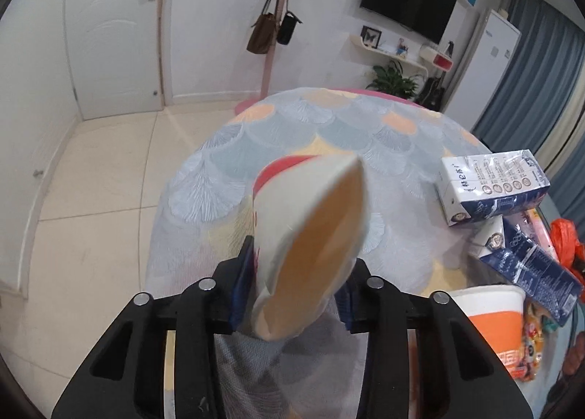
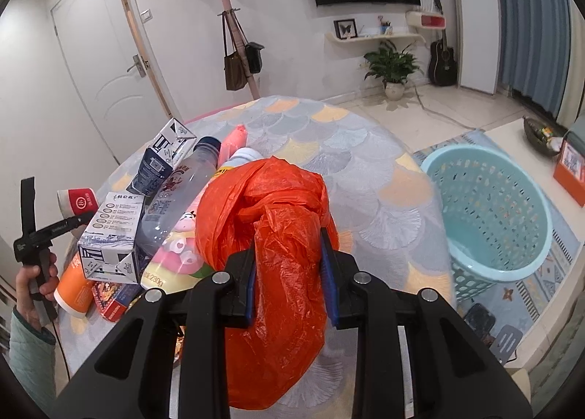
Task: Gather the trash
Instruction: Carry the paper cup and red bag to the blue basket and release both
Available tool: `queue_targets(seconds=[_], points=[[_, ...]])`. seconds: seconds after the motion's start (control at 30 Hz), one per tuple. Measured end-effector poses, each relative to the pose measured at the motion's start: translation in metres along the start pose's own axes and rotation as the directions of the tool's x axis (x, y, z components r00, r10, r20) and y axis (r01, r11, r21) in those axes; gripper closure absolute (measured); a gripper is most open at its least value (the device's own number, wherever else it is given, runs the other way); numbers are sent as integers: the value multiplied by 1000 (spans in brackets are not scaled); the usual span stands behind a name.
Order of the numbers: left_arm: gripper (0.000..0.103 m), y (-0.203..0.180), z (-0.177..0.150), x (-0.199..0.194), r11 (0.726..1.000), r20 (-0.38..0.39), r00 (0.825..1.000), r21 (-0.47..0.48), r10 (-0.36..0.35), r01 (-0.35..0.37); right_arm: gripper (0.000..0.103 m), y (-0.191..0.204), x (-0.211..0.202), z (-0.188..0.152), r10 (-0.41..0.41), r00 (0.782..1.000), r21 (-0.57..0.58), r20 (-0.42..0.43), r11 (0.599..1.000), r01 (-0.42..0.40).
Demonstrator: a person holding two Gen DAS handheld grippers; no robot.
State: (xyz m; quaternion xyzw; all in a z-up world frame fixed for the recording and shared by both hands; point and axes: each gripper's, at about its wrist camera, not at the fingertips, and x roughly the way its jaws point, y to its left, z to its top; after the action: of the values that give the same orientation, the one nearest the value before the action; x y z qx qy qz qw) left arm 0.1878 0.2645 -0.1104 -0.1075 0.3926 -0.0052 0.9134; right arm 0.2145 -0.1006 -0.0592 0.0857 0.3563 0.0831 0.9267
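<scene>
My left gripper (image 1: 294, 269) is shut on a squashed white and red paper cup (image 1: 314, 247), held above the round table (image 1: 329, 126). The same cup (image 2: 78, 201) and the left gripper show at the far left of the right wrist view. My right gripper (image 2: 289, 254) is shut on a crumpled orange plastic bag (image 2: 270, 221) over the table. A pile of trash lies to the left of the bag: blue and white milk cartons (image 2: 109, 236), a clear plastic bottle (image 2: 175, 199), an orange and white noodle cup (image 2: 75, 283) and a pink snack wrapper (image 2: 179, 254).
A light blue perforated basket (image 2: 490, 214) stands on the rug to the right of the table. A low white table (image 2: 530, 148) with an orange box is at the far right. A coat rack (image 2: 234, 35) with bags, a potted plant and a guitar stand by the far wall.
</scene>
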Motion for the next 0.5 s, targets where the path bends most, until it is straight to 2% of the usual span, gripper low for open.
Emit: queue_targets(seconds=[0.07,0.17,0.23,0.37,0.5], points=[[67,0,-2,-10,1000,39,999,-12,-22,23,78,3,-7,-1,-17,999,-22,29,1000,18],[67,-11,1,-31,1000,95,995,20,5,-7,78,5,-18,-1,-40,997,-38,72,998,42],[67,-19,3,-44,999,123,992,35,-6,2,78,6,-25,0,-57,993,-43,99,997,62],[67,-51,10,-77,996,181,983,94,-23,6,78,8,-42,2,-124,979,-60,160,989,135],[67,-89,14,-98,989,206,977,147,-50,19,78,7,-60,6,-190,958,-76,214,975,210]])
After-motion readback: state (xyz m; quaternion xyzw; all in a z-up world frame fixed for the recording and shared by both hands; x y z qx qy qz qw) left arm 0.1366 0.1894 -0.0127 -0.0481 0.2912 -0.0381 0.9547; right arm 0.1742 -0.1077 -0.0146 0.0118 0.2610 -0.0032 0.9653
